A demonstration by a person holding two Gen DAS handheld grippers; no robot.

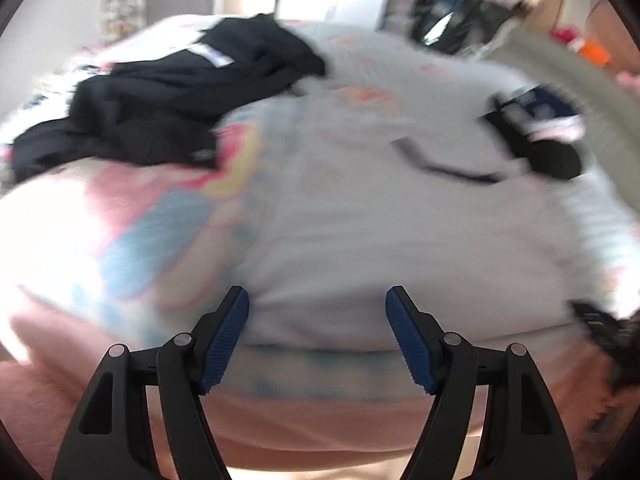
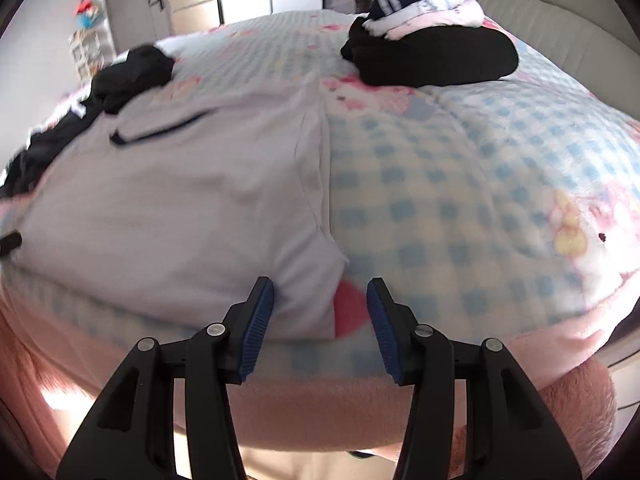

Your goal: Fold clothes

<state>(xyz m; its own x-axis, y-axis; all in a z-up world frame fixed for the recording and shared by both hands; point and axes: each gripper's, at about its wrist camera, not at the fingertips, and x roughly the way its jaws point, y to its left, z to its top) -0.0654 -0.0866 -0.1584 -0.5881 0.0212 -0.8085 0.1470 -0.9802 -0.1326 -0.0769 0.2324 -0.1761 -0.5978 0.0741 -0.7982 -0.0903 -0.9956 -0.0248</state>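
So the pale grey shirt [image 2: 180, 200] lies spread flat on the bed's checkered blanket [image 2: 460, 184], and both tongs hang over its near edge. Left tongs [image 1: 317, 300] gape wide above the hem with nothing between them. Right tongs [image 2: 320, 292] stand about half open over the shirt's near right corner, not pinching it. Crumpled black clothes [image 1: 160, 92] sit at the far left, touching the shirt. A folded stack [image 2: 428, 40] sits far right, well apart. Left view's pretty blurry.
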